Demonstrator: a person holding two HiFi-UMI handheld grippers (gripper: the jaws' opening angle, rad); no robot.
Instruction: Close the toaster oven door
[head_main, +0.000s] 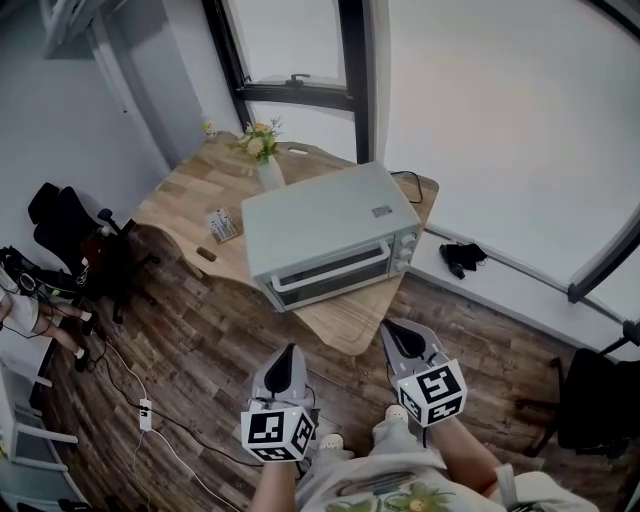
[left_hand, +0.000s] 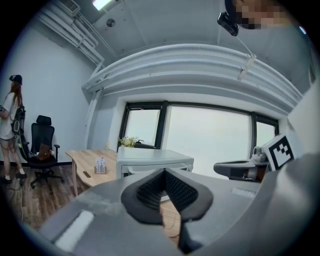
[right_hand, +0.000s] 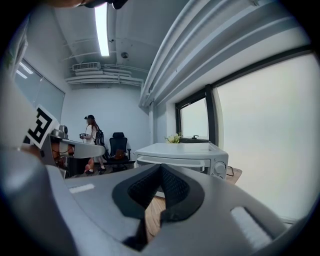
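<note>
A pale green toaster oven (head_main: 330, 235) stands on the wooden table (head_main: 180, 200), its glass door (head_main: 335, 275) up against the front with the handle along the top. The oven also shows ahead in the left gripper view (left_hand: 150, 159) and the right gripper view (right_hand: 182, 152). My left gripper (head_main: 290, 357) is shut and empty, over the floor short of the table's near edge. My right gripper (head_main: 400, 333) is shut and empty too, just off the table's near corner. Both point toward the oven and touch nothing.
On the table stand a vase of flowers (head_main: 262, 150), a small card holder (head_main: 222, 224) and a dark object (head_main: 206, 254). A black office chair (head_main: 75, 240) and a person (left_hand: 10, 125) are at the left. Cables (head_main: 150, 410) run over the wood floor. Black cloth (head_main: 462, 256) lies on the sill.
</note>
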